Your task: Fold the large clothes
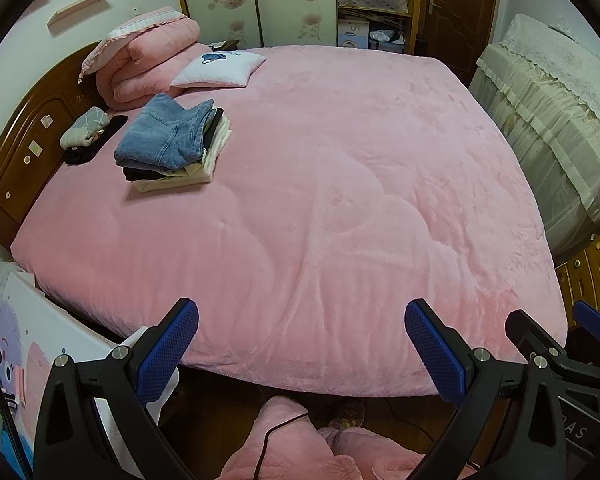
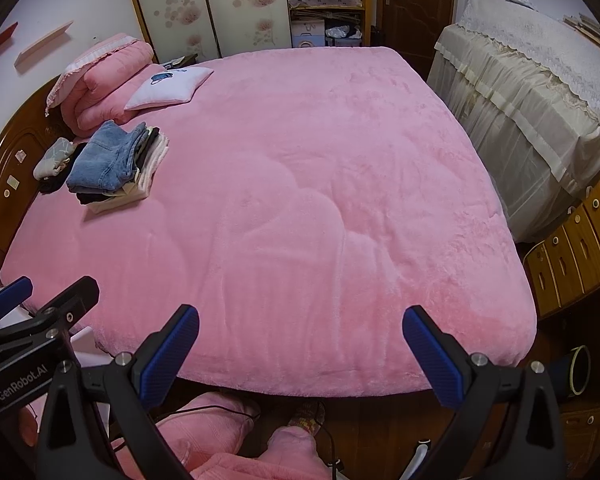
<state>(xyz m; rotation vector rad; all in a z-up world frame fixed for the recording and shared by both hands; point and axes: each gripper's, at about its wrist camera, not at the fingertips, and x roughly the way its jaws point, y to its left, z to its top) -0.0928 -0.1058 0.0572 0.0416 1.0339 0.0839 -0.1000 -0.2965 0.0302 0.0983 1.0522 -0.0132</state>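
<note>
- Bedroom with a wide bed (image 1: 320, 184) under a pink fleece blanket fills the left wrist view; a wooden headboard (image 1: 24, 148) stands on the left and a floral wardrobe (image 1: 256, 0) at the back.
- Near the headboard sits a stack of folded clothes (image 1: 172, 144), jeans on top, dark and cream pieces beneath; just beside it lies a small grey bundle (image 1: 85, 127) on something black.
- A white cushion (image 1: 220, 70) rests against a folded pink quilt (image 1: 148, 60).
- The left gripper (image 1: 300, 344) hovers over the foot of the bed, spread wide and holding nothing; part of the other gripper shows at the right edge.
- From the right wrist view, the same stack sits far left near the headboard, well apart from the right gripper (image 2: 300, 348), which is likewise spread and empty.
- A lace-covered piece of furniture (image 2: 532, 92) and wooden drawers (image 2: 576, 240) stand to the right of the bed.
- Judging by this, several garments are already folded and stacked; no unfolded garment lies on the blanket, so either the work is finished or the next piece must come from outside these views.
</note>
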